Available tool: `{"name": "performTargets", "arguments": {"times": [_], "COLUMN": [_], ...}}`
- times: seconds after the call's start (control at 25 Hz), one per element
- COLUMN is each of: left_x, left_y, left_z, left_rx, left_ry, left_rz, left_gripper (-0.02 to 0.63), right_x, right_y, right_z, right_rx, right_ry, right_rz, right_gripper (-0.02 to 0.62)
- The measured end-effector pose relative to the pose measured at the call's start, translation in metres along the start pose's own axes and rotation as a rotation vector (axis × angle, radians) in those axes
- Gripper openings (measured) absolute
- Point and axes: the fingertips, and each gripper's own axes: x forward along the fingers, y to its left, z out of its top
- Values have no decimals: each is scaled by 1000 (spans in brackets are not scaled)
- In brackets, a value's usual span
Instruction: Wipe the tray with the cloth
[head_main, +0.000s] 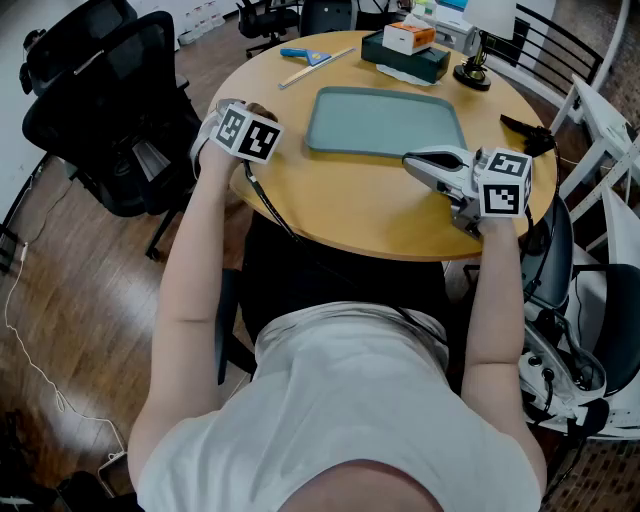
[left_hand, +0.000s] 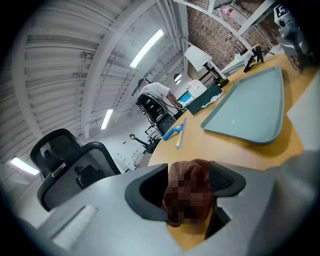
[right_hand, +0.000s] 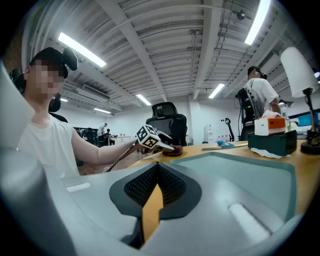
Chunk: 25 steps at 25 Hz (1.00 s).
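1. Fingers (left_hand: 227, 181) of the left gripper (left_hand: 192, 189) are spread as wide as they go, one on each side of the brown cloth (left_hand: 187, 175). The cloth is not yet squeezed, so it is judged as not held.
2. The fingers of the right gripper (right_hand: 156, 172) are pressed together, and nothing is held between them.
3. The cloth is seen in a small heap on the tabletop (head_main: 340, 210), close to the round edge on the person's left side. It is kept well apart from the tray (head_main: 385, 120).
4. The grey-green tray is laid flat in the middle of the tabletop. Nothing is seen on it. No dirt or wet marks can be made out on it.
5. The tip of the right gripper is held at the near right corner of the tray. Whether the rim is touched cannot be told.
6. A blue tool (head_main: 300, 55) and a dark box (head_main: 405, 58) are left at the far side of the tabletop, away from the job.
7. No wiping is judged to be done yet, because the cloth is not on the tray.
8. Almost all of the job is left: the cloth must be pinched, lifted, carried to the tray and rubbed over it. The tray may have to be kept steady by the right gripper.
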Motion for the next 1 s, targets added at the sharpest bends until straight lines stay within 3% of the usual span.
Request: {"name": "performTargets", "arguments": {"times": [0.2,0.24,0.28,0.36,0.44,0.52,0.64,0.72,0.8,1.0], "left_x": [36,39,41,40,31,13,-21,-40,-47,-42], "left_y": [-9,-12,-14,-17,-16,-18,-40,-69,-97,-136], "left_z": [-19,-21,-23,-22,-10,17,71,96,107,111], "left_rx": [44,49,63,86,46,-29,-80,-16,91,256], "left_ry": [152,168,177,170,115,6,-163,-204,-187,-130], "left_rz": [-65,-77,-88,-98,-112,-155,-325,-467,-558,-666], "left_gripper": [586,526,427,393,385,382,381,382,380,380], "right_x": [0,0,0,1,0,0,-1,0,1,-9], "right_y": [-3,-3,-3,-3,-3,-3,-3,-3,-4,7], "right_z": [3,3,3,3,2,2,3,3,3,0], "right_rx": [-12,-9,-8,-10,-15,-18,-19,-18,-14,-18], "right_ry": [-4,-6,-6,-5,-2,1,1,-2,-3,6], "right_rz": [-2,-3,-4,-3,0,2,0,-3,-3,47], "right_gripper": [2,2,2,3,2,2,2,2,2,2]}}
